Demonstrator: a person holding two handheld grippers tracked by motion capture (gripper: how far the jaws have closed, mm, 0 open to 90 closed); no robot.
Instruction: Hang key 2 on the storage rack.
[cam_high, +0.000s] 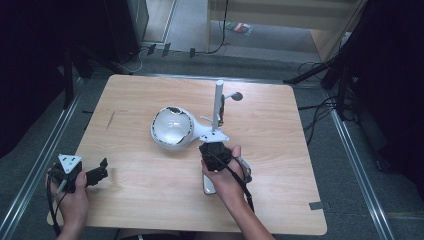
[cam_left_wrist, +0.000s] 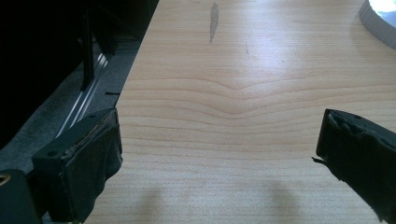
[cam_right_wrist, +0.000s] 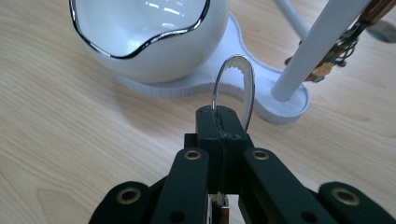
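A white stand sits mid-table, made of a glossy bowl with a chrome rim joined to a base with an upright post. My right gripper is just in front of that base. In the right gripper view its jaws are shut on a thin silver loop with a toothed inner edge. The loop stands up in front of the base, between the bowl and the post. My left gripper rests at the table's near left and is open, with bare wood between its jaws.
Small brown and metal trinkets hang from the post, and a little round disc on an arm sticks out behind it. The table edge and a floor rail lie just left of my left gripper. Cables run across the floor beyond the table.
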